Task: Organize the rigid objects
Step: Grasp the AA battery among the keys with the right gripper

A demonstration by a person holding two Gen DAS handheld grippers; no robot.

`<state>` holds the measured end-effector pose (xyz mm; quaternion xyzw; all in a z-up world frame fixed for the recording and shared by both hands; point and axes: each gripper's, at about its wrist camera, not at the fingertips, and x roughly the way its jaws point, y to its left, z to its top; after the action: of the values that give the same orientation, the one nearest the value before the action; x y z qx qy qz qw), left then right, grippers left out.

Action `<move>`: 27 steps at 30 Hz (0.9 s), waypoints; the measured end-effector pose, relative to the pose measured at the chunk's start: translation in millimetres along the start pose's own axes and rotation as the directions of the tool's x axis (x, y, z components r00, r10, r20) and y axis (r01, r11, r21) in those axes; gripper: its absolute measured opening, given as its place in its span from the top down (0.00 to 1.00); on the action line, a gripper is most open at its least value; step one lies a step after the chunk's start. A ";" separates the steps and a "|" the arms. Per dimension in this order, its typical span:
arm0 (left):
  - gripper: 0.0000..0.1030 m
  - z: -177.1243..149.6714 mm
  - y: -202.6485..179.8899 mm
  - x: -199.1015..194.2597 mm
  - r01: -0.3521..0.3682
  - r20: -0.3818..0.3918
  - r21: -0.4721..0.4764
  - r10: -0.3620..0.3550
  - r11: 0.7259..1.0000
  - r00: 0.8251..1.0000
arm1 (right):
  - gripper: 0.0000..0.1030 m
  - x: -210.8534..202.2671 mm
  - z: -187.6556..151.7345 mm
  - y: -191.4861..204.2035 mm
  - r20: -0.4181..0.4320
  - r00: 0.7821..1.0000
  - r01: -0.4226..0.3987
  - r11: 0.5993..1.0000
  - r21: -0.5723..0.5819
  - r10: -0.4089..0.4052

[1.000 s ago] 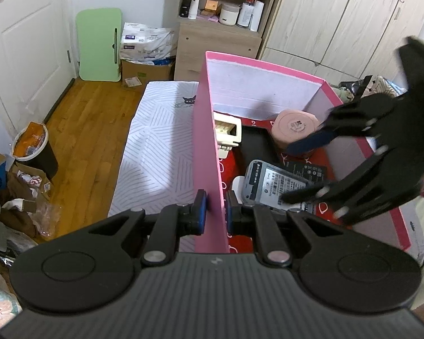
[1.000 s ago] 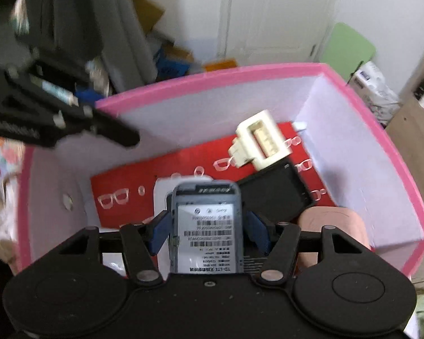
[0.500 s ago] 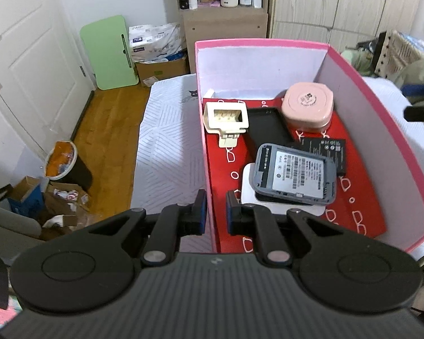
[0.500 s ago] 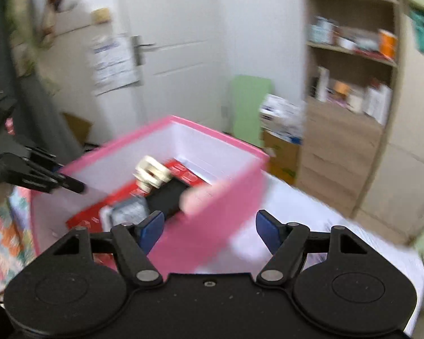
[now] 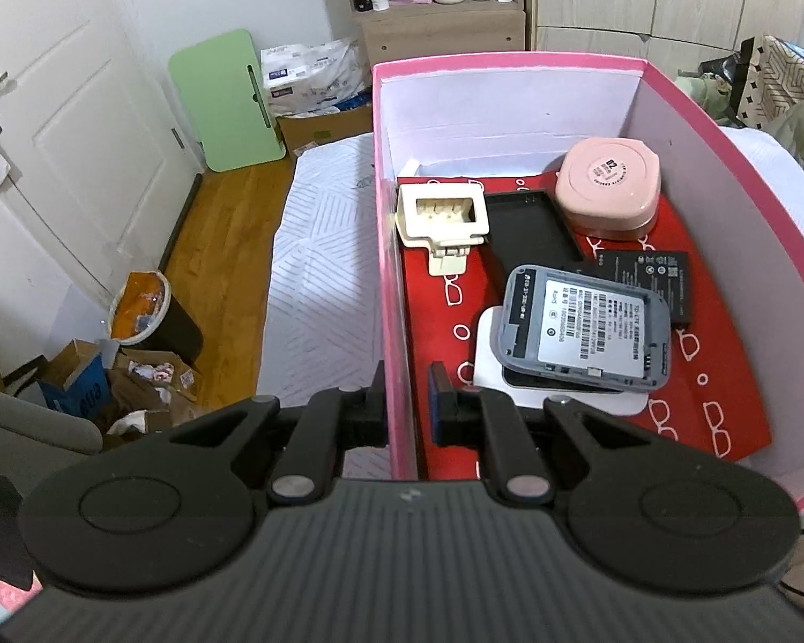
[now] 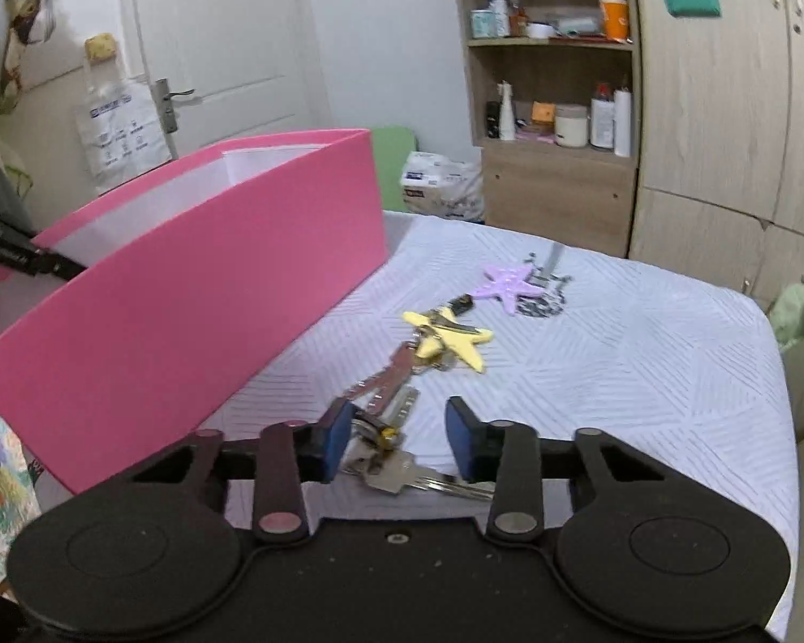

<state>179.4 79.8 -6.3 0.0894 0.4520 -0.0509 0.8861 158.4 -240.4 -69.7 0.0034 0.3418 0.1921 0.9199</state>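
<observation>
My left gripper (image 5: 406, 411) is shut on the near left wall of the pink box (image 5: 388, 246). Inside lie a grey router (image 5: 584, 328) on a white pad, a cream charger cradle (image 5: 440, 214), a pink round case (image 5: 608, 187), a black tray (image 5: 530, 230) and a black battery (image 5: 651, 281). My right gripper (image 6: 397, 445) is open, low over the bed with a bunch of keys (image 6: 388, 428) between its fingers. A yellow star (image 6: 450, 340) is attached to the keys, a purple star (image 6: 506, 281) lies beyond. The pink box (image 6: 198, 289) stands to the left.
The box and keys rest on a white patterned bed cover (image 6: 616, 364). A wooden shelf unit (image 6: 555, 107) and wardrobe stand beyond the bed. A bin (image 5: 144, 316) and cardboard clutter sit on the wood floor at left, by the white door (image 5: 53, 123).
My right gripper let go of the grey router inside the box, pulled out, swung right and came down over the keys. My left gripper kept its hold on the box wall.
</observation>
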 end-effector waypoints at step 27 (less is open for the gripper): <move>0.89 2.7 2.3 6.1 0.022 -0.007 -0.005 -0.022 1.000 1.000 | 0.88 6.4 12.3 13.1 -0.058 0.998 -0.030 0.998 -0.056 0.027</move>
<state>185.5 81.4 -9.4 0.0825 0.4559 -0.0591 0.8842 166.0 -224.5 -62.5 -0.0233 0.3623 0.2146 0.9067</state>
